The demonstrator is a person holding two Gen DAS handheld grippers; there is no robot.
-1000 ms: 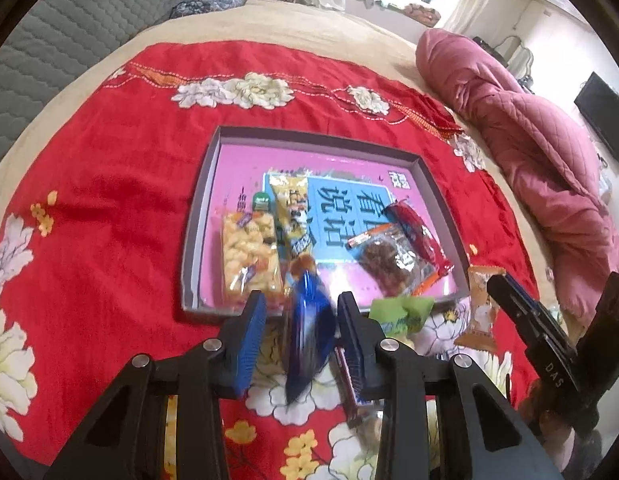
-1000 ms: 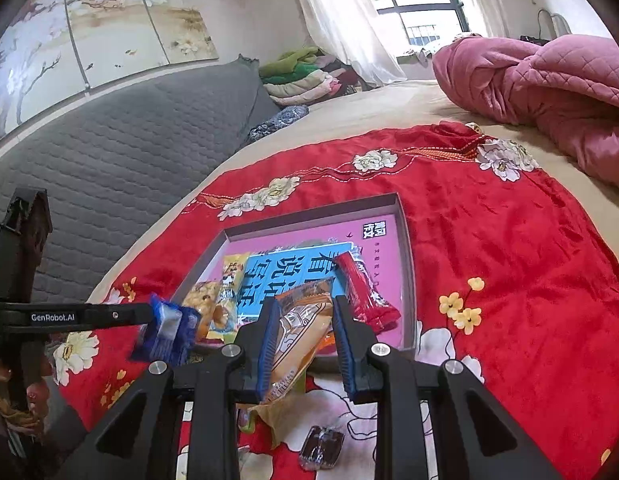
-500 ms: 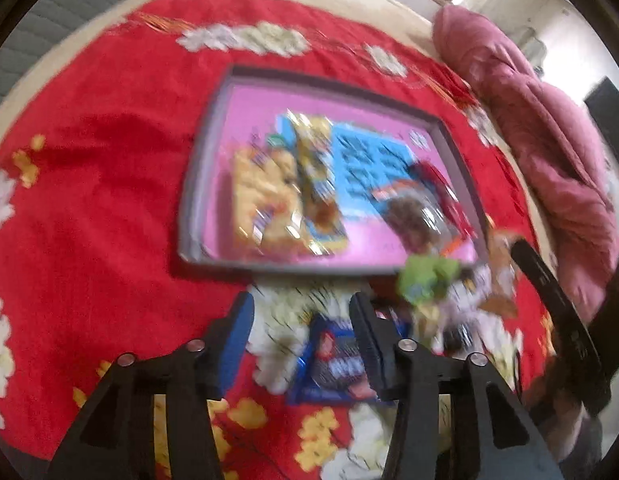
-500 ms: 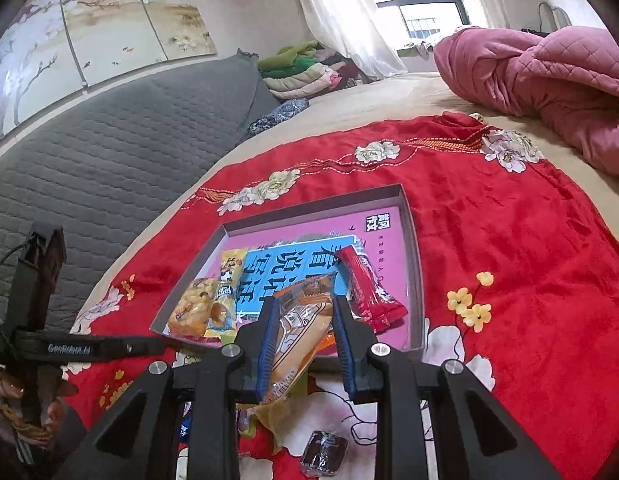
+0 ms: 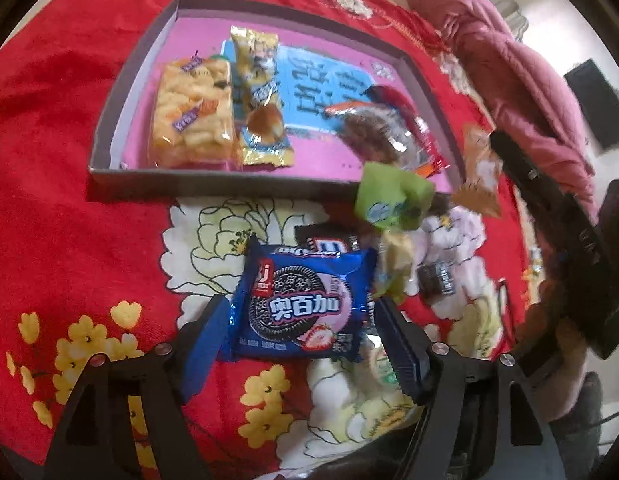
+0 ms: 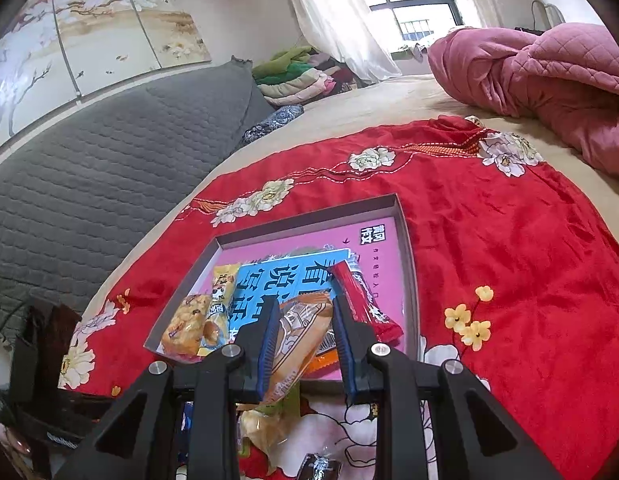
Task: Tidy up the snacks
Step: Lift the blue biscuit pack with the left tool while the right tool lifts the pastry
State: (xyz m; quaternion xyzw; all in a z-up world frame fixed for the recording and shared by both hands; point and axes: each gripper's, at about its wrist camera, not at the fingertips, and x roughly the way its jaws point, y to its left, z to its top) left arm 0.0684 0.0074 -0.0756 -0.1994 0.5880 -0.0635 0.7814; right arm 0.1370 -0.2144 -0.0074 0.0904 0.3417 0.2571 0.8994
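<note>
Daylight from the window (image 6: 413, 12) blows out its panes; fisheye bends both views, dark at corners; left view blurs toward the right

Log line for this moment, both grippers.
left gripper: open, around cookie pack on cloth | right gripper: shut on orange packet above tray edge

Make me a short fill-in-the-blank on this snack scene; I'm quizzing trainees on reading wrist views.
1. The blue cookie pack lies on the ___ cloth.
2. The right hand-held gripper is shut on an ___ packet.
3. The left hand-held gripper is ___.
4. The red stick pack lies inside the ___.

Missing words: red; orange; open; tray
</note>
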